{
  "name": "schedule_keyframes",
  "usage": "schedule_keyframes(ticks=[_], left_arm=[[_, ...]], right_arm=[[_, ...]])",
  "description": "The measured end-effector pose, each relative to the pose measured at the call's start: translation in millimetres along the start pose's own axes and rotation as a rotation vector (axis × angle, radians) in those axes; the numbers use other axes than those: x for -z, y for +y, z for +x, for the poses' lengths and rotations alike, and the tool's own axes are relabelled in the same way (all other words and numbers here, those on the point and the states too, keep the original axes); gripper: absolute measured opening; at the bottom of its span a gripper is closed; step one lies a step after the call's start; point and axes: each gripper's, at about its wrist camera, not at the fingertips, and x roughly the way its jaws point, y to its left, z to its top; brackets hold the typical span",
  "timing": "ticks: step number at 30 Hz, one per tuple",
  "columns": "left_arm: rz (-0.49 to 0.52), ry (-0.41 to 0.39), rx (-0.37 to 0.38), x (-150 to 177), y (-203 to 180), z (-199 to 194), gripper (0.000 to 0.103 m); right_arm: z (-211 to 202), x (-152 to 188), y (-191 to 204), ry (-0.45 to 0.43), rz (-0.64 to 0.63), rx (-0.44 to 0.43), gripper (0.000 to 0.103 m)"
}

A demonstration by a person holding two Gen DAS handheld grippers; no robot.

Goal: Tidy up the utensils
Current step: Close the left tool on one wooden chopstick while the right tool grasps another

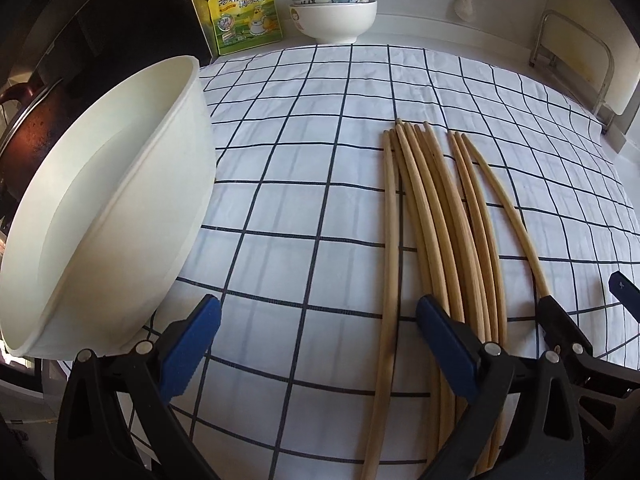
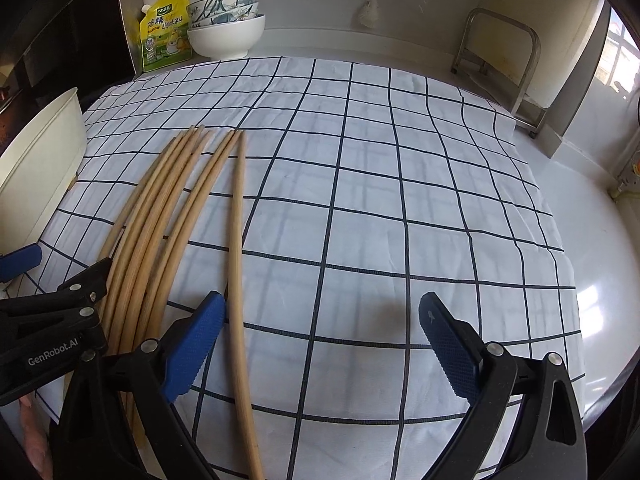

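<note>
Several wooden chopsticks (image 1: pixel 436 220) lie side by side on a blue-checked white cloth (image 1: pixel 300 160), tips pointing away. My left gripper (image 1: pixel 320 344) is open low over the cloth. One chopstick (image 1: pixel 388 280) runs between its fingers and the rest pass under its right finger. A tall white container (image 1: pixel 100 200) stands close beside its left finger. In the right wrist view my right gripper (image 2: pixel 324 344) is open. A single chopstick (image 2: pixel 238 240) lies just inside its left finger, and the bundle (image 2: pixel 160 220) lies further left. The two grippers sit close together.
Stacked bowls (image 1: pixel 332 4) and a yellow seasoning pouch (image 1: pixel 244 8) stand at the back wall. A metal rack (image 2: pixel 500 64) is at the back right. A dark pot (image 1: pixel 28 128) sits left of the container. Bare white counter (image 2: pixel 592 260) borders the cloth on the right.
</note>
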Motion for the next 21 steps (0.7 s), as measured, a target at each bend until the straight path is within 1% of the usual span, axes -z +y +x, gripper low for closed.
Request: schedule_keyframes(ticks=[1,4,6,7,8,9,10,11,12,13,14,15,16,18,19,21], left_arm=[[-0.001,-0.001,0.007,0,-1,0,0.094],[-0.011,0.001,0.046,-1,-2,-1,0.085],[-0.009,0.002,0.070,-3,-4,-2,0.075],[-0.004,0.001,0.079,-4,-6,-2,0.072],[0.004,-0.001,0.084,-5,-8,-3,0.067],[0.013,-0.004,0.090,-5,-10,-4,0.062],[0.017,-0.005,0.097,-4,-12,-5,0.059],[0.020,-0.006,0.111,-3,-12,-5,0.053],[0.022,-0.007,0.122,-3,-13,-6,0.049],[0.025,-0.007,0.128,-4,-15,-6,0.047],[0.029,-0.007,0.135,-3,-16,-6,0.042],[0.034,-0.007,0.142,-3,-17,-6,0.037],[0.040,-0.007,0.148,-3,-18,-7,0.034],[0.054,-0.008,0.158,-2,-21,-8,0.022],[0.057,-0.008,0.166,0,-21,-9,0.019],[0.055,-0.001,0.183,-1,-21,-9,0.008]], right_arm=[[0,0,-2,0.002,0.004,-0.002,0.094],[0,1,-3,0.009,0.009,-0.015,0.092],[0,1,-3,0.008,0.011,-0.028,0.089],[-1,1,-2,0.005,0.010,-0.036,0.087],[-1,1,-2,0.001,0.009,-0.045,0.082],[-2,0,-1,-0.005,0.012,-0.055,0.074],[-3,1,-1,-0.011,0.013,-0.054,0.070],[-4,0,0,-0.015,0.008,-0.053,0.063],[-5,0,1,-0.017,0.003,-0.056,0.059],[-5,0,2,-0.019,-0.002,-0.055,0.058],[-6,1,3,-0.022,-0.006,-0.058,0.056],[-6,1,4,-0.026,-0.011,-0.064,0.051],[-7,1,5,-0.029,-0.018,-0.065,0.049],[-8,1,7,-0.032,-0.030,-0.070,0.035],[-9,1,8,-0.033,-0.033,-0.070,0.031],[-9,1,7,-0.032,-0.030,-0.073,0.017]])
